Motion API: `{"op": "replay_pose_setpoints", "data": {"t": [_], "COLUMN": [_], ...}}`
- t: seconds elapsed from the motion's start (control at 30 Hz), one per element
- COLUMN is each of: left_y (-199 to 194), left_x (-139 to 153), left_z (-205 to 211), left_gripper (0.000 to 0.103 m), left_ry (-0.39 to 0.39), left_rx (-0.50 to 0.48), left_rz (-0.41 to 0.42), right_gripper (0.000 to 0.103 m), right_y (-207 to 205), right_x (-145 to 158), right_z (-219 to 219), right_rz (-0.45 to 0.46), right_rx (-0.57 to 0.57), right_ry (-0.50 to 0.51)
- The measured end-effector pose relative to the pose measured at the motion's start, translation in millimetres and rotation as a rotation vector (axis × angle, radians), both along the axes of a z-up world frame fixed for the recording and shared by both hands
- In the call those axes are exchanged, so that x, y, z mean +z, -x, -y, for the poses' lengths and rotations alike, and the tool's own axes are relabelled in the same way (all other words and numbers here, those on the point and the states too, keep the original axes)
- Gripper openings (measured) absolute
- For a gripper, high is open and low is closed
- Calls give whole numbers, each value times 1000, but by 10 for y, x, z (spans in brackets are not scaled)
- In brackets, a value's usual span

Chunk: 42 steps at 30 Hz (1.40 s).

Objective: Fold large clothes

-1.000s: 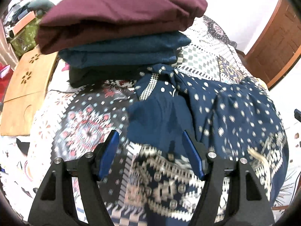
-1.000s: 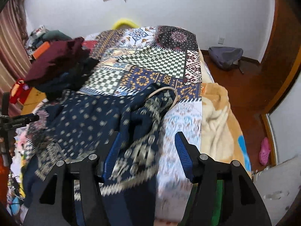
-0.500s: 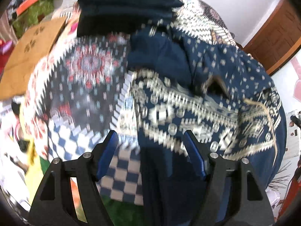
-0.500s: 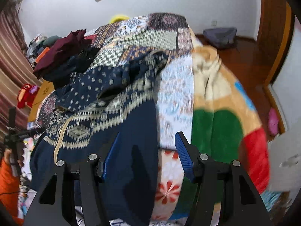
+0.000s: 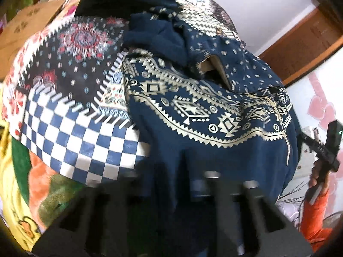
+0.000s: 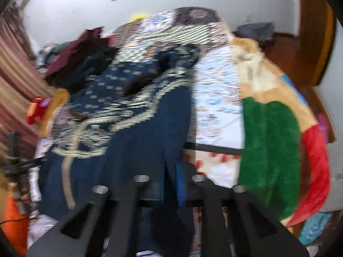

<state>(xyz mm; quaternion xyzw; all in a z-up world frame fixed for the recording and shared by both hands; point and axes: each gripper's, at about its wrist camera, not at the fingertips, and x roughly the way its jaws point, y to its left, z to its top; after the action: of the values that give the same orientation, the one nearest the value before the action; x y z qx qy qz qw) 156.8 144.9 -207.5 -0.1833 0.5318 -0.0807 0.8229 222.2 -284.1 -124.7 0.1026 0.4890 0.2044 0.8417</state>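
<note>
Dress (image 5: pixel 214 150) hem is pinched in your left hand-held gripper (image 5: pixel 184 184) and right hand-held gripper (image 6: pixel 169 184), both just snapped shut, so lift evenly.

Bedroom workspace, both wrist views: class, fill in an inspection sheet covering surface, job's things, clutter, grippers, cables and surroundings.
Surface: bed with patchwork bedspread; fleece blanket at its edge.
Job's things: navy patterned garment spread out, lower edge hanging toward the grippers.
Clutter: pile of folded clothes at the far side; red toy.
Grippers: left gripper and right gripper have just closed, both on the garment's hem.
Cables: nothing seen clearly.
Surroundings: white wall, wooden door.
</note>
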Motion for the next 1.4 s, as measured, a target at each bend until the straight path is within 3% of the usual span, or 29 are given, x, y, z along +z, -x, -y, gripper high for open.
{"op": "replay_pose_setpoints", "data": {"t": [0.2,0.37,0.53,0.67,0.7,0.77,0.8,0.87,0.9,1.13,1.4], "left_y": [-223,-575,-942,-998,-959,-882,-837,-743,-691,-279,34], "left_x": [512,818,420,5,-28,-24,3,71,103,85,-115], "left_z": [-40,-94,-183,-252,-252,-242,-241,-231,-233,-236,-58], "left_gripper": [6,6,6,10,14,31,47,53,54,60,60], "left_ry": [-32,-127,-217,-170,-163,-190,-215,-230,-221,-17,63], "left_rx": [-1,30,88,88,86,87,90,83,76,94,107], "left_rz": [141,245,149,18,9,1,0,13,12,-12,-40], "right_gripper": [7,7,7,9,10,17,25,39,46,48,50], "right_y": [-110,-323,-525,-532,-512,-461,-445,-389,-348,-119,57], "right_x": [315,442,171,16,27,79,103,151,174,128,-220], "right_z": [-91,-167,-98,-51,-37,-27,-30,-2,23,73,-128], "right_rz": [96,176,128,88,90,96,91,84,84,23,-54], "right_rx": [21,-30,-109,-102,-94,-77,-72,-83,-93,-73,-30], "right_ry": [-22,10,56,68,64,71,80,92,91,34,-13]}}
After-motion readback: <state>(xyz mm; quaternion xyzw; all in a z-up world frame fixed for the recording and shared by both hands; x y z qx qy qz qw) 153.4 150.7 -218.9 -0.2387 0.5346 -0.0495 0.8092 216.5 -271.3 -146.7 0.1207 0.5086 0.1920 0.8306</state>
